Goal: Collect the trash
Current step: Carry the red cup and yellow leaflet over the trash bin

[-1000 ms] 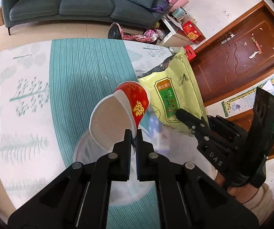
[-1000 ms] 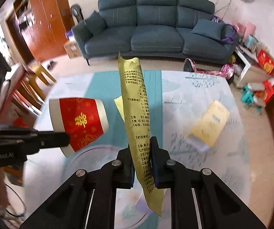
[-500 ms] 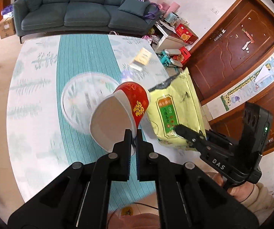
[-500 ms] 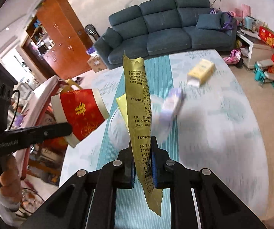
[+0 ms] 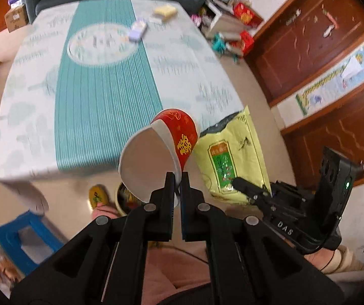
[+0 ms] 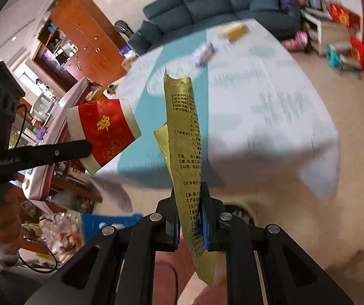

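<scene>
Red paper cup point(image 5: 179, 137) pinched w/ left fingers point(image 5: 169, 185); crinkly yellow foil pouch point(image 6: 184, 137) right.

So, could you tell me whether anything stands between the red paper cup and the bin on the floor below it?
Nothing visible does. The left hand-held gripper pinches the red paper cup by its rim, off the table's edge; the round bin shows partly just below, with open air between. The cup hides most of the bin.

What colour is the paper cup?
The paper cup is red with gold patterns and white bands, white inside; the right wrist view shows it best.
</scene>
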A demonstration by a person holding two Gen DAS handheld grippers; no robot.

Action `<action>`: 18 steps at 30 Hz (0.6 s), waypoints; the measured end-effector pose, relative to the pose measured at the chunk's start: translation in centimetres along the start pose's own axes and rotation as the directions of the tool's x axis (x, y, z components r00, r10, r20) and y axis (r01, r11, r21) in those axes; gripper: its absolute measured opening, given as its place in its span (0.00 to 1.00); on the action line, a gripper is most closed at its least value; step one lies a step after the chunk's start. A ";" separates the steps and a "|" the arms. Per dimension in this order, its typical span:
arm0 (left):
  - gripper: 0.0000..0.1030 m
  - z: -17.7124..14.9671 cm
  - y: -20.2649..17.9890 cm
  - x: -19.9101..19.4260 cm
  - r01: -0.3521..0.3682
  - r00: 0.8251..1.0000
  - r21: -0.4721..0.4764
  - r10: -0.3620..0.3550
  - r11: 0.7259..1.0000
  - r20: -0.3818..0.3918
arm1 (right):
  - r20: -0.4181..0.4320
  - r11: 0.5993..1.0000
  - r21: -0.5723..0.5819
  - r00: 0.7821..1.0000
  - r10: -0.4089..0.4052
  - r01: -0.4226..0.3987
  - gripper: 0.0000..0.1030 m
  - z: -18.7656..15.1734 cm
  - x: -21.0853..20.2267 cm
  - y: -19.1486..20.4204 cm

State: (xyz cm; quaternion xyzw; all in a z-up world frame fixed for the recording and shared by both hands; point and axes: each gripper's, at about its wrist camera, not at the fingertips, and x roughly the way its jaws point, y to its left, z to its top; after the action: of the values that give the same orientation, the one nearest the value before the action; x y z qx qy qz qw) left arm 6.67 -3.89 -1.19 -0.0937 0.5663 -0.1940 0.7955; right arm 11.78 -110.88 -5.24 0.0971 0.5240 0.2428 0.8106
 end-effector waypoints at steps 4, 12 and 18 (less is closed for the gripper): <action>0.01 -3.5 -1.9 1.6 -0.046 0.995 0.049 0.050 0.998 -0.084 | -0.001 0.998 0.055 1.000 0.006 -0.006 0.12 -3.7 -0.8 -1.5; 0.01 -6.6 -2.5 7.1 -0.088 0.969 0.102 0.109 0.991 -0.222 | -0.040 0.988 0.153 0.999 -0.007 0.013 0.12 -7.9 1.8 -4.0; 0.01 -8.0 -0.5 14.3 -0.080 0.947 0.115 0.111 0.990 -0.303 | -0.081 0.968 0.239 0.995 -0.055 0.073 0.12 -12.3 7.2 -6.8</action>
State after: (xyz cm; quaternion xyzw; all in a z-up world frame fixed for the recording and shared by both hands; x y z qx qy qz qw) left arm 3.06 -9.73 -16.10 0.0057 0.6769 -0.1959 0.7095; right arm 5.13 -114.42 -19.12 0.1692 0.5821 0.1542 0.7802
